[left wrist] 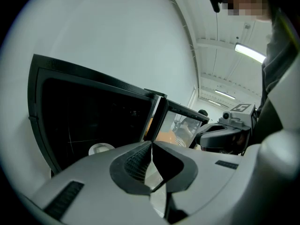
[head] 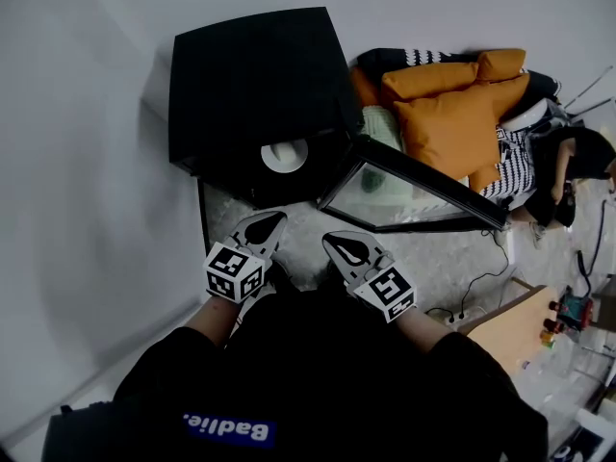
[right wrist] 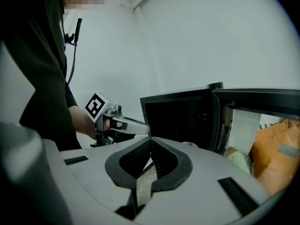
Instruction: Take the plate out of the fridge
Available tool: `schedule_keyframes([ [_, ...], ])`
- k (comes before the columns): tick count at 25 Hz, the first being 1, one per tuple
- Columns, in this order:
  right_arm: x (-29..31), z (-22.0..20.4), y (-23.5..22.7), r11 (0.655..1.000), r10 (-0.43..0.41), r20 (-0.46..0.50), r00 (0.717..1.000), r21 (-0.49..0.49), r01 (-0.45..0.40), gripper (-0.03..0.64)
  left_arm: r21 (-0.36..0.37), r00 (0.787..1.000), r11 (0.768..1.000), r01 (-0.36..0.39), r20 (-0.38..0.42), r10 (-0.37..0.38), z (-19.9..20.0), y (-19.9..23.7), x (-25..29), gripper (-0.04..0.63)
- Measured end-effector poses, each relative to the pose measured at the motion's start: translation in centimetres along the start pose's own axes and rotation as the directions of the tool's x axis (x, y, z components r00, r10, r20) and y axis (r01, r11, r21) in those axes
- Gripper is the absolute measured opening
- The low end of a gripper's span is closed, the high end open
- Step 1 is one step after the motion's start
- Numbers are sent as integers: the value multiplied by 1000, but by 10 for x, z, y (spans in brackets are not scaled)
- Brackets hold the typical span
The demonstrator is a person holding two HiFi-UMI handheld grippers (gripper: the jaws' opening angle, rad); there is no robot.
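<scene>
A small black fridge (head: 255, 75) stands on the floor against the wall, its glass door (head: 404, 195) swung open to the right. A white plate (head: 284, 155) lies inside on the bottom, also seen as a pale plate (left wrist: 100, 149) low in the dark cavity and as a plate rim (right wrist: 190, 143). My left gripper (head: 277, 218) is shut and empty, hanging just in front of the opening. My right gripper (head: 329, 237) is beside it, also shut with nothing held. Both point at the fridge (left wrist: 93, 111), a short way short of the plate.
Orange cushions (head: 452, 114) and striped fabric lie behind the open door. Cables and a power strip (head: 462, 308) run over the floor at the right, next to a wooden board (head: 510, 330). The white wall is at the left.
</scene>
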State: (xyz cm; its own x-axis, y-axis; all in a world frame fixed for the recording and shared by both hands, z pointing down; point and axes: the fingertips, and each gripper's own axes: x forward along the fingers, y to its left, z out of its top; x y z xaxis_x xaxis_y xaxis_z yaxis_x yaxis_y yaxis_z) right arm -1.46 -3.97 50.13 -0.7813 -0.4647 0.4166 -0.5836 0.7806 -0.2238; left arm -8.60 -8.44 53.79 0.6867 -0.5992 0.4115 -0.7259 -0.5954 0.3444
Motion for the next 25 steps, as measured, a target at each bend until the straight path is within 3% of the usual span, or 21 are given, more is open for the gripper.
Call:
schedule_keyframes([
  [12, -2, -13, -9, 1000, 6, -43, 999, -11, -7, 9, -87, 990, 986, -140, 6, 141, -12, 58, 25, 33],
  [25, -22, -39, -24, 996, -81, -103, 991, 31, 84, 9, -134, 975, 966, -222, -62, 216, -45, 125, 70, 81],
])
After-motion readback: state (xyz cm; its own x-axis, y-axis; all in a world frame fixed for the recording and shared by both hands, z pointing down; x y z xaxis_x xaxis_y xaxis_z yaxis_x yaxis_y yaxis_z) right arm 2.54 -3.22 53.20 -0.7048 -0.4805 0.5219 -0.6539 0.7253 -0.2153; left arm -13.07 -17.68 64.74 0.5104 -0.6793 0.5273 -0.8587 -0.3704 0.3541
